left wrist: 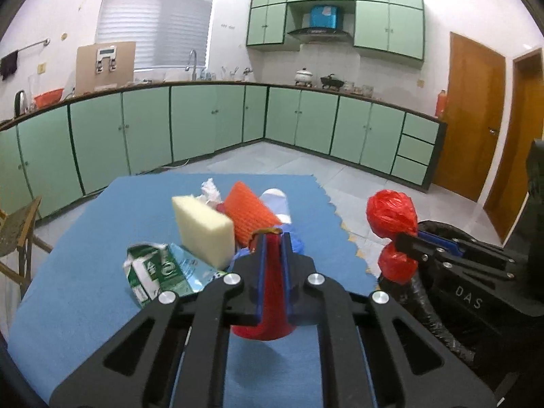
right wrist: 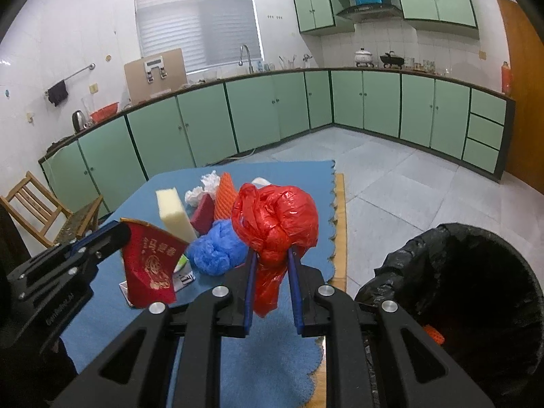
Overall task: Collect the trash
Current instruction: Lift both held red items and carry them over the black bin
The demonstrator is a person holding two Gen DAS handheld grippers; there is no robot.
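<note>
Red plastic bag [right wrist: 277,227] upright, clamped in right gripper [right wrist: 272,258] fingers near surface's right edge; left gripper [left wrist: 272,241] pinches red envelope [right wrist: 149,265] upright; black-lined trash bin [right wrist: 476,292] just right.

"DAS" stands in pale letters on the right claw's [left wrist: 408,241] black body.

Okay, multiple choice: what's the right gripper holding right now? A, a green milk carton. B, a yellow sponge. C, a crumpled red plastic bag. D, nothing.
C: the right gripper is shut on the red plastic bag, lifted above the blue mat beside the bin.
</note>
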